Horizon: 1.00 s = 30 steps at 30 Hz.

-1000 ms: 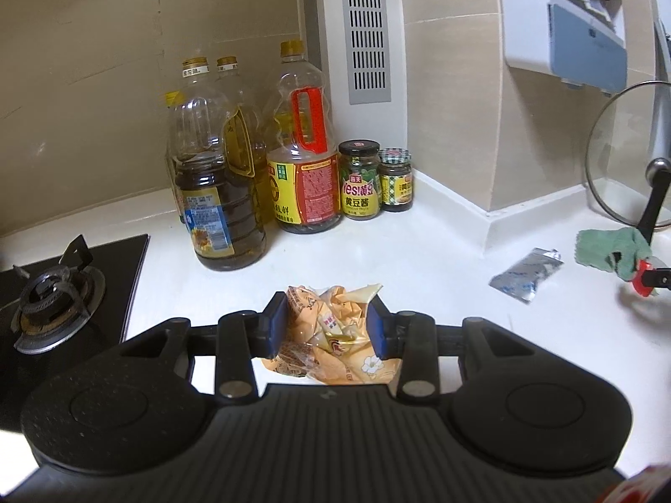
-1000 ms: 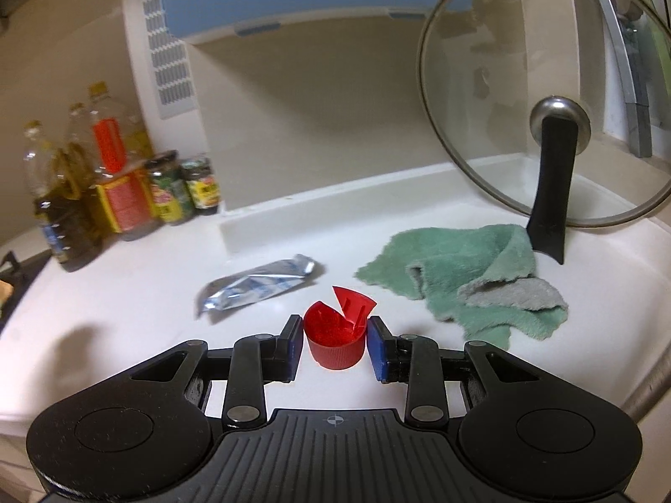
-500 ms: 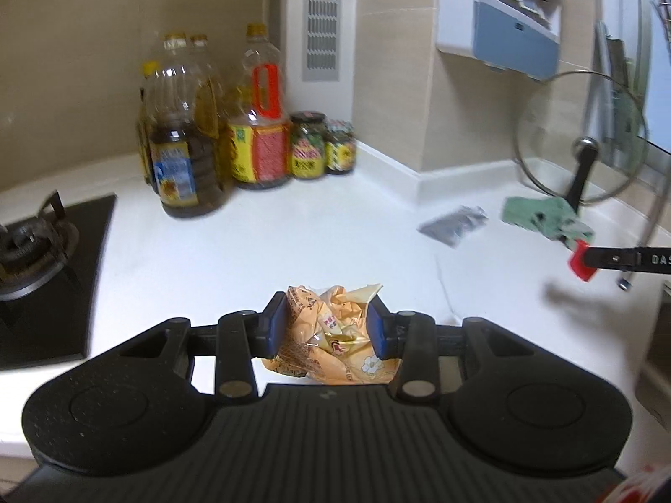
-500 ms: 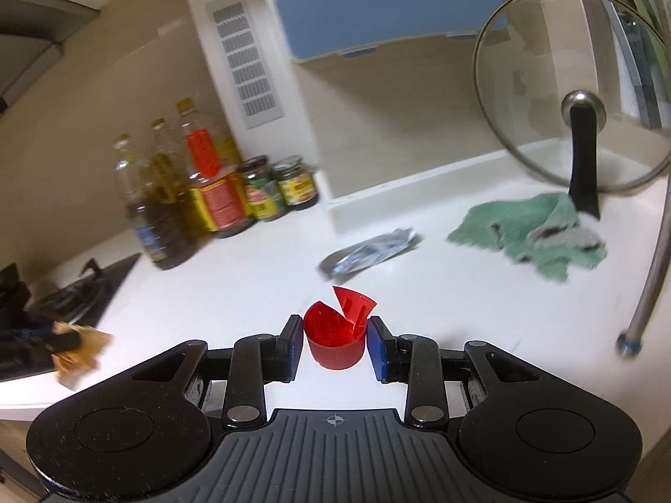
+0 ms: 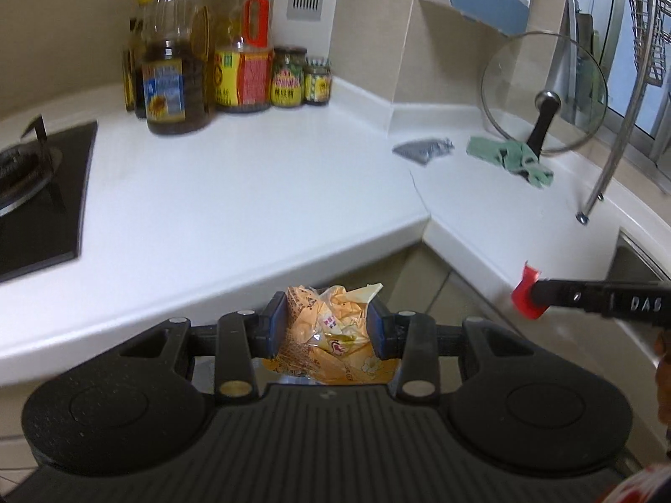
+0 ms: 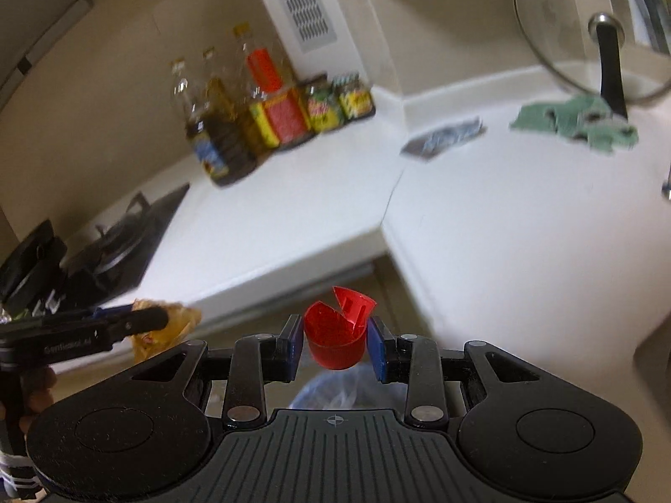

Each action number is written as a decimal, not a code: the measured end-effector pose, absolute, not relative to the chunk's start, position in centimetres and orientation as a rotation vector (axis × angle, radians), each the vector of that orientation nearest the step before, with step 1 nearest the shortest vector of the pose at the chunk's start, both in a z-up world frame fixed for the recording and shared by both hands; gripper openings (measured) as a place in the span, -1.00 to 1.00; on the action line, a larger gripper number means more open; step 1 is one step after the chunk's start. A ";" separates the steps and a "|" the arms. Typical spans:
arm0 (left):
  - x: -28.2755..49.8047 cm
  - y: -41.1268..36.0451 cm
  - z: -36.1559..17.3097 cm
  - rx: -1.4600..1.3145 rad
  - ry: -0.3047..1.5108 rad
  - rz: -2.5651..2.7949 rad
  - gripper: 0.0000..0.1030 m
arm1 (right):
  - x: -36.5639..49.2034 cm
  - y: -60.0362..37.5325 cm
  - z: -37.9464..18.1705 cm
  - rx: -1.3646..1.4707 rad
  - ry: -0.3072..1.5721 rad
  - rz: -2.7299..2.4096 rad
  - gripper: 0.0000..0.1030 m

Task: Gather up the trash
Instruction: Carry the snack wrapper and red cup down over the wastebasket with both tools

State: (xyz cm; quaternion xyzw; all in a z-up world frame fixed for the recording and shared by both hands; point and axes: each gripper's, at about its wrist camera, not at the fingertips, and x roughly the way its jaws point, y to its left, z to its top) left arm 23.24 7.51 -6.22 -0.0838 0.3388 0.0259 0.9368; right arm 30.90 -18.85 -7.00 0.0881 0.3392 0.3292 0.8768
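My left gripper (image 5: 327, 327) is shut on a crumpled orange snack wrapper (image 5: 331, 335), held off the front edge of the white counter (image 5: 251, 193). My right gripper (image 6: 335, 337) is shut on a red plastic cap (image 6: 337, 331) with its flip lid open, also past the counter's edge. Each gripper shows in the other's view: the right gripper (image 5: 526, 291) with the red cap at right, the left gripper (image 6: 155, 318) with the wrapper (image 6: 176, 322) at lower left. A silver foil packet (image 5: 423, 151) lies on the counter near the corner. A bluish bag (image 6: 335, 394) shows below the right gripper.
Several oil bottles (image 5: 176, 67) and two jars (image 5: 300, 77) stand at the back wall. A gas hob (image 5: 37, 193) is at left. A green cloth (image 5: 511, 159) lies by a glass lid (image 5: 545, 92) leaning at right. A metal rack leg (image 5: 604, 176) and the sink's edge (image 5: 637, 260) are at far right.
Both grippers have drawn back from the counter and off its front edge, carrying the wrapper and the red cap. The counter's things now look farther away.
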 end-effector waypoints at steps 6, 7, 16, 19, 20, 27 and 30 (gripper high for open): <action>22.5 7.8 -8.9 -0.180 0.747 0.009 -0.31 | 28.0 -17.0 -10.5 0.157 0.794 0.656 -0.35; 22.5 7.8 -9.4 -0.182 0.756 0.002 -0.31 | 27.6 -16.7 -11.2 0.150 0.809 0.649 -0.35; 23.3 7.4 -13.1 -0.201 0.835 -0.040 -0.31 | 27.0 -16.1 -16.0 0.105 0.895 0.591 -0.35; 23.6 7.2 -14.0 -0.206 0.849 -0.043 -0.31 | 27.4 -16.0 -17.4 0.086 0.909 0.577 -0.35; 23.7 7.1 -14.3 -0.208 0.857 -0.041 -0.31 | 27.5 -15.9 -17.7 0.079 0.911 0.573 -0.35; 24.7 6.5 -17.2 -0.224 0.911 -0.024 -0.31 | 28.9 -15.2 -20.6 0.048 0.927 0.564 -0.35; 25.2 6.5 -18.3 -0.228 0.933 -0.015 -0.31 | 29.7 -15.2 -21.6 0.047 0.939 0.557 -0.35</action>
